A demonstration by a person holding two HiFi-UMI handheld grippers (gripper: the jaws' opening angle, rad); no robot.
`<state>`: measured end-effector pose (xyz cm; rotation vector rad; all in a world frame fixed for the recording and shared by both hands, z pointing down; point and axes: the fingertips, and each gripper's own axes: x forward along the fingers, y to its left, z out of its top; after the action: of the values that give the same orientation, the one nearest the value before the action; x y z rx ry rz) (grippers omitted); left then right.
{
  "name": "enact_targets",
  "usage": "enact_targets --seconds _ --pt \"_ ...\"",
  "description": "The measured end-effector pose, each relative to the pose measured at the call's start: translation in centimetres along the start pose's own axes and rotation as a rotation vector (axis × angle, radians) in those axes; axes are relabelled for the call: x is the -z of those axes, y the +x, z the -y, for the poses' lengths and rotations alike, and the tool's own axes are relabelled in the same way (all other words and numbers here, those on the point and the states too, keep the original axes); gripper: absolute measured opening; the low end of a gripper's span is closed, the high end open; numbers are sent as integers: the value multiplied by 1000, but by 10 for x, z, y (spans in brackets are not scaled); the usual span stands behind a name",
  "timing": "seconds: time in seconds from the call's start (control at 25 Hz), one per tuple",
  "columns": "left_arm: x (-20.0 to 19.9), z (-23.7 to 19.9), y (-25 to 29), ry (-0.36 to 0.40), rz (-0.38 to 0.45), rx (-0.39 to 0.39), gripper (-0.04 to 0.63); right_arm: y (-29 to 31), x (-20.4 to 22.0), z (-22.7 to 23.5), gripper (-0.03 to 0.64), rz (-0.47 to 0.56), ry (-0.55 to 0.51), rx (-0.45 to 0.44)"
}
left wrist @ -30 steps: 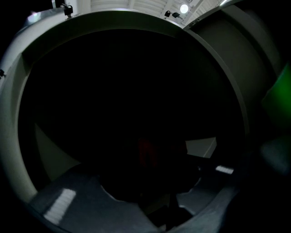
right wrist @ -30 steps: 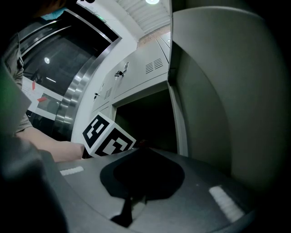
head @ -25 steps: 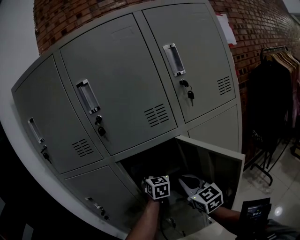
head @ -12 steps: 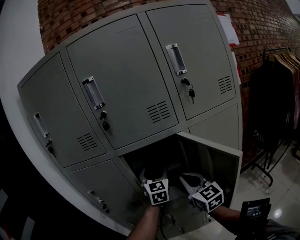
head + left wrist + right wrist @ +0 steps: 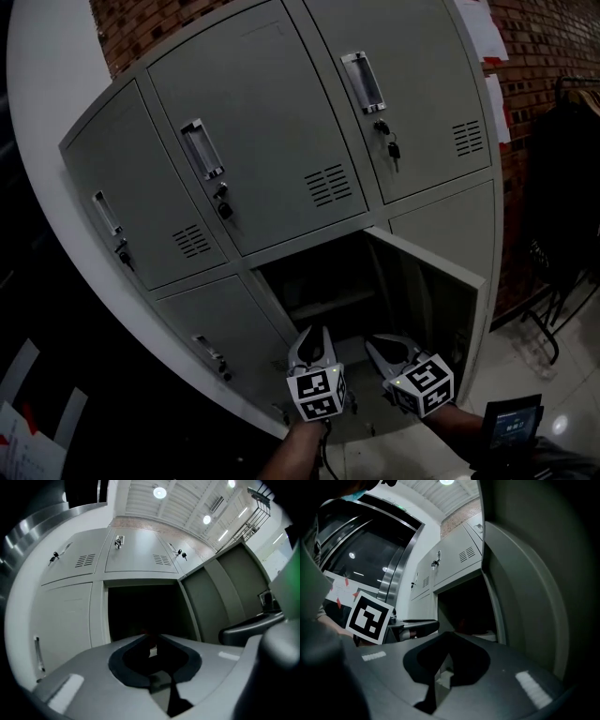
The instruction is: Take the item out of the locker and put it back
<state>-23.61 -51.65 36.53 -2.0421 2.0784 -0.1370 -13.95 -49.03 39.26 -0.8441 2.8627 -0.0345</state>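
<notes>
the item looks to be still inside the open compartment [image 5: 323, 281], bottom row, middle. the right gripper view shows a dark reddish lump [image 5: 462, 622] towards the back and a pale flat thing [image 5: 486, 633] on the floor beside it, and i cannot tell which of the two is meant. the left gripper [image 5: 152, 638] hangs level just outside the opening. its jaws have just been closing, and the tips now meet with nothing between them. the right gripper [image 5: 450, 633] sits beside it, next to the swung-out door [image 5: 441, 305], tips likewise together and empty. so, as i judge it, the taking-out is not yet done.

to do it well, the jaws should be spread before they cross the sill (a closed pair would only push the thing deeper). one gripper should go in straight and level towards the lump. the right one should keep off the door's edge, which stands close on its side. close only once the pads are on both sides of the thing.

hard to read: the compartment's inside is nearly black in the head view and the left gripper view, so the item's shape and stance are unclear. its floor near the sill is covered by the grippers' marker cubes [image 5: 316, 394]. the other doors of the locker [image 5: 272, 131] are shut.
</notes>
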Motion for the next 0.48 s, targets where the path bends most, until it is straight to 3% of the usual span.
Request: enact_targets --seconds 0.12,0.28,0.48 --pt "5 4 -28 -43 -30 -23 3 -13 3 -10 0 0 25 -35" --pt "11 16 -59 -115 -53 -13 2 -28 6 -12 0 6 49 -49" --pt "15 24 -96 -141 -57 -4 2 -44 7 -27 0 4 45 -49"
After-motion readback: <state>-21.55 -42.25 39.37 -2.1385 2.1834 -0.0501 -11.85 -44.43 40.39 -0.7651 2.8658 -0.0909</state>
